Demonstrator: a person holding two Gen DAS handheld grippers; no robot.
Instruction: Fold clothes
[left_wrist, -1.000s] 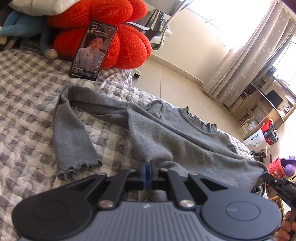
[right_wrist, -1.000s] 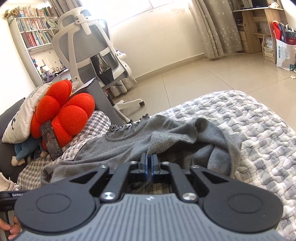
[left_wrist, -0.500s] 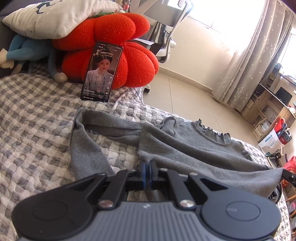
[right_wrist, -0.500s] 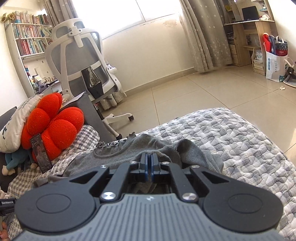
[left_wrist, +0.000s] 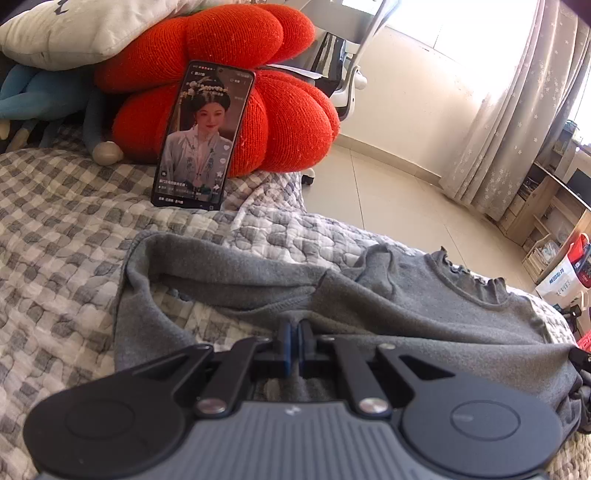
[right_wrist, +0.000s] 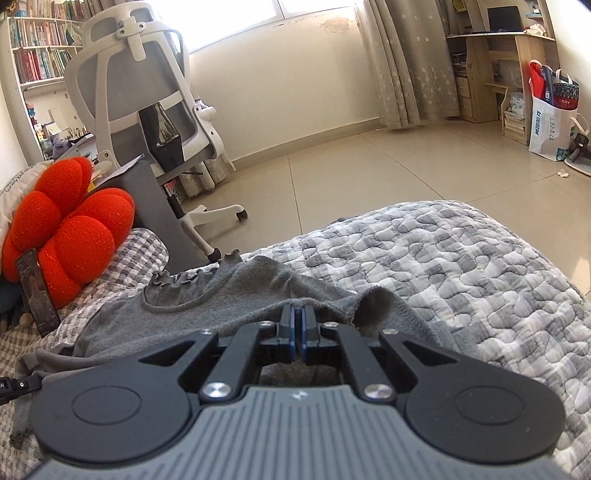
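Each claw, left (left_wrist: 294, 341) and right (right_wrist: 296, 332), is pressed together, pinching an edge of the grey top (left_wrist: 424, 306), which lies spread across the bed (left_wrist: 55, 229) with one sleeve (left_wrist: 147, 314) trailing. If either thin pinch slips, the fold could sag crooked, and the sleeve could drag and bunch. A bag (right_wrist: 550, 122) on the floor stands apart, contents unclear.

Sweater (left_wrist: 424, 314): spread on the quilt (left_wrist: 55, 240), near.
Phone (left_wrist: 203, 136): propped against the cushion (left_wrist: 288, 114), far left.
Chair (right_wrist: 147, 96): on the floor beyond the bed.
Desk (right_wrist: 495, 59): far right.
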